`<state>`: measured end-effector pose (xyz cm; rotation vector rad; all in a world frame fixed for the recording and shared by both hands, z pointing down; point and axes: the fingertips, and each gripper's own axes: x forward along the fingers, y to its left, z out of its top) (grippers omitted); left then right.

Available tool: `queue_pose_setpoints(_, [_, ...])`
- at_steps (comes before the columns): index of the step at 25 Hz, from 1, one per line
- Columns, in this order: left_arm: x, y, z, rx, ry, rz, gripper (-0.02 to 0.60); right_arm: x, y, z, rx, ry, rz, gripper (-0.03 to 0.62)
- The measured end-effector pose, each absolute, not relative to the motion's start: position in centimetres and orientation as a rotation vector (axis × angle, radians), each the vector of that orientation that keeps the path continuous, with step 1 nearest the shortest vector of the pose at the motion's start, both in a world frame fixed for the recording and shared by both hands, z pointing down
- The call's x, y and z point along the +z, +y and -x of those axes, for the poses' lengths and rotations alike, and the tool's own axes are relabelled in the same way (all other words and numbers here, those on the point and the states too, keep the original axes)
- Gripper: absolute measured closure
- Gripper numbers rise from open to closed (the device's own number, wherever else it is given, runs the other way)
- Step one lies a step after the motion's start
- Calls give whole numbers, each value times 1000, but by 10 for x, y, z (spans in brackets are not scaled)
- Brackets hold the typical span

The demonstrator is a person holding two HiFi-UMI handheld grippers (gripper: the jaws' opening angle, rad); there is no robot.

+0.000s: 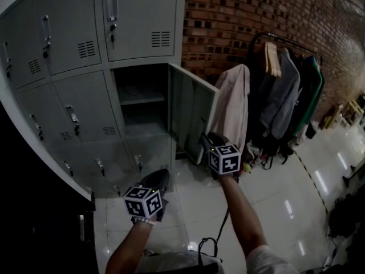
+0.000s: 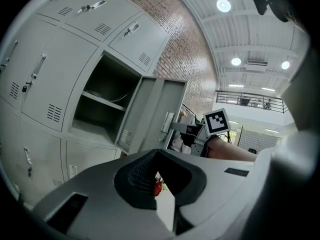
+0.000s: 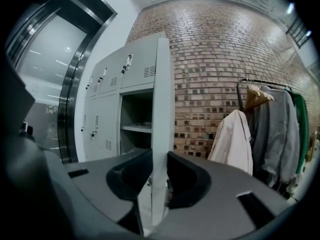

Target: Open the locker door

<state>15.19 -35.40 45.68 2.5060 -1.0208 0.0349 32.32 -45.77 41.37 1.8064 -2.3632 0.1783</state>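
Bank of grey lockers (image 1: 74, 44) against a brick wall (image 1: 256, 21). One middle-row compartment (image 1: 140, 104) stands open, dark inside, with a shelf (image 1: 140, 100) across it.

Locker door (image 1: 191, 116) is swung out from the bank, well past halfway, its free edge pointing toward the person. From the left gripper view the door (image 2: 150, 114) shows its outer face with a handle (image 2: 166, 123) near the free edge.

Right gripper (image 1: 204, 138) is at the door's free edge, held roughly level on an outstretched arm (image 1: 239, 216). In the right gripper view the door (image 3: 162, 74) runs edge-on as a tall pale strip straight through the right gripper (image 3: 159, 179). Both pads sit against its two faces, so the gripper is clamped on the door edge. Its marker cube (image 1: 223, 158) faces up toward the head camera.

Left gripper (image 1: 157, 182) is lower and to the left, in front of the bottom row of lockers and apart from them. Its jaws are drawn together at the tips and hold nothing (image 2: 157, 170). Only floor and a small red speck show through the slit below.

Right of the lockers is a clothes rack (image 1: 285, 90) with dark coats. A pale coat (image 1: 234, 110) hangs just beyond the open door. Glossy tiled floor (image 1: 274, 204) below.
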Motion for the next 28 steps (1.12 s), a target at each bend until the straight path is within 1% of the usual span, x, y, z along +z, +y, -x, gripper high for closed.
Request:
queue_pose_setpoints(5, [457,-353,-162,38,-1051,-2489,591,412,-457,-323,123,-2389,-1762,491])
queue_pose_setpoints(6, [458,-352,-163,38,-1060,-2484,591,412,-457,-323,100,-2390,-1754,470])
queue_pose_setpoints(11, [462,-346,-165,48,-1116,-2450,591,408,-444,-318,64,-2438,-1708,464])
queue_pose_setpoints(18, [474,-327,-145,48,-1220,-2356,591,402,-396,-328,83,-2545,-1669,465])
queue_pose_setpoints(20, [479,-321,-134,40,-1256,-2321,591,409,-383,-320,130,-2593,-1617,493])
queue_pose_setpoints(22, [481,-311,-127,31,-1275,-2298,591,419,-366,-312,163,-2619,-1591,590])
queue_pose_setpoints(25, [478,-293,-121,16,-1280,-2305,591,431,-340,-294,210,-2644,-1556,591])
queue_pose_setpoints(28, [482,-270,-107,4,-1273,-2315,591,452,-304,-260,285,-2665,-1490,592])
